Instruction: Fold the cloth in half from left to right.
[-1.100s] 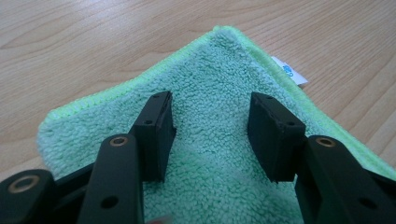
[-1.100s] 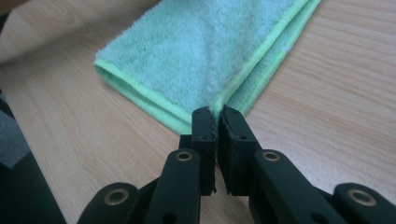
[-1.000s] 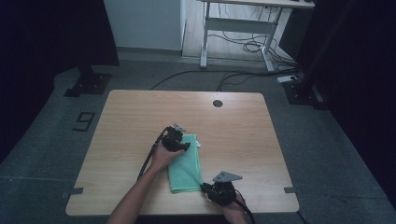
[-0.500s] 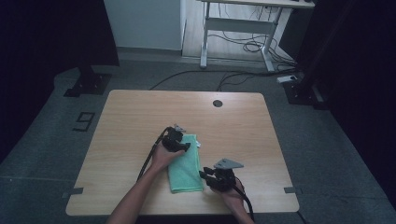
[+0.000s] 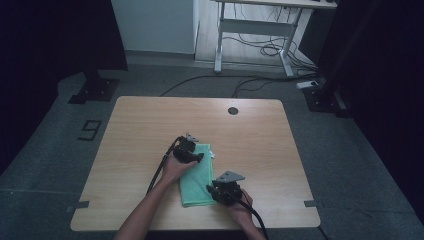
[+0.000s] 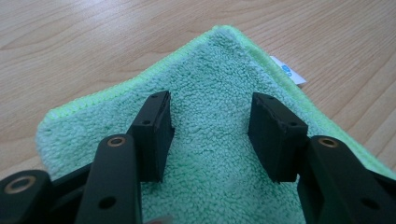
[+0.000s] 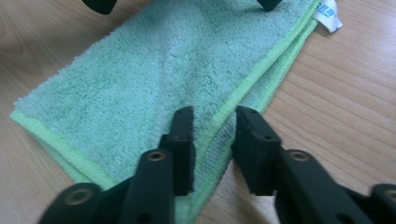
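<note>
The folded green towel (image 5: 196, 175) lies on the near half of the counter (image 5: 150, 120), its long axis running from the far end, where a small white label (image 5: 212, 155) sticks out, toward the person's edge. The right tongs (image 5: 223, 192) sit at its near right long edge; in the right gripper view that stacked edge (image 7: 233, 109) runs up between the two jaws, which have just been parting and then easing in a little, with no pinch that can be seen. So the layered edge lies straight ahead of them, and they look the nearer ones for any lifting. The left tongs (image 5: 190, 152) rest on the far end, spread, tips down on the pile. The counter is pale wood with a dark round grommet (image 5: 233, 110). Beyond it are grey floor, loose cables (image 5: 260, 50) and a white desk frame (image 5: 255, 25)
</note>
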Demonstrator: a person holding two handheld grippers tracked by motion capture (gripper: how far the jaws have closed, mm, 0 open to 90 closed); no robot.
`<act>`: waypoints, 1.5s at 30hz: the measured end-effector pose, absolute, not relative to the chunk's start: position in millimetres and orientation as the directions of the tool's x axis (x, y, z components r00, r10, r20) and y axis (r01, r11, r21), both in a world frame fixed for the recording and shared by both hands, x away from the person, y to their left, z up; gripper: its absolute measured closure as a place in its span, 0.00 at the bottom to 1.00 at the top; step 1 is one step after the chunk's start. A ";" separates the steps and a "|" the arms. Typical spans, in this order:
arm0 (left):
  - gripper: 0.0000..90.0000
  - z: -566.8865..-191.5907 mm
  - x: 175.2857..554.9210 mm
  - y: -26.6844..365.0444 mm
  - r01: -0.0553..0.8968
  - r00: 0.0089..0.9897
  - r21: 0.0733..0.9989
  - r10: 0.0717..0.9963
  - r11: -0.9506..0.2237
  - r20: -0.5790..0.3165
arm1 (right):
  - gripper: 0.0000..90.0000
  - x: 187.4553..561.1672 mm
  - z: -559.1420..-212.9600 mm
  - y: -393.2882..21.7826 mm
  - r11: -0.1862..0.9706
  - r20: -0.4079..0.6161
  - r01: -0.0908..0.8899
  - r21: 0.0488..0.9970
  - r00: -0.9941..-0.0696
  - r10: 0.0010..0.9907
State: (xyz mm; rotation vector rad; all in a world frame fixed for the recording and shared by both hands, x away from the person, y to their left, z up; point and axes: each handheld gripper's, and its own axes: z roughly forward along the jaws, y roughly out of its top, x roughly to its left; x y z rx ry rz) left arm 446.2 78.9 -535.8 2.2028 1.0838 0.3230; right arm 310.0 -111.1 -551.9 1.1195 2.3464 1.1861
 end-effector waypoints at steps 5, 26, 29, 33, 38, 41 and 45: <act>0.54 -535.7 446.1 78.8 0.615 0.628 0.650 0.776 -0.447 -0.060 | 0.92 309.0 -552.2 -111.8 0.328 0.115 0.528 0.784 -0.642 0.758; 0.54 -536.5 444.8 79.0 0.609 0.628 0.656 0.776 -0.446 -0.055 | 0.90 316.9 -548.8 -113.6 0.342 0.104 0.529 0.776 -0.643 0.759; 0.54 -536.7 444.6 79.3 0.607 0.628 0.658 0.776 -0.445 -0.054 | 0.98 316.5 -548.7 -112.2 0.352 0.086 0.519 0.779 -0.644 0.760; 0.54 -536.9 444.3 79.0 0.605 0.629 0.659 0.776 -0.447 -0.051 | 0.99 317.6 -548.2 -113.0 0.360 0.087 0.523 0.773 -0.649 0.756; 0.55 -537.3 444.3 79.3 0.602 0.630 0.662 0.775 -0.447 -0.051 | 1.00 317.6 -545.5 -116.2 0.339 0.099 0.521 0.783 -0.643 0.759; 0.55 -537.2 444.3 79.3 0.601 0.631 0.661 0.774 -0.448 -0.049 | 1.00 315.7 -541.8 -120.3 0.329 0.092 0.510 0.795 -0.637 0.766; 0.54 -537.4 443.8 79.2 0.599 0.631 0.662 0.775 -0.450 -0.045 | 0.99 315.7 -540.2 -122.7 0.327 0.088 0.508 0.797 -0.633 0.769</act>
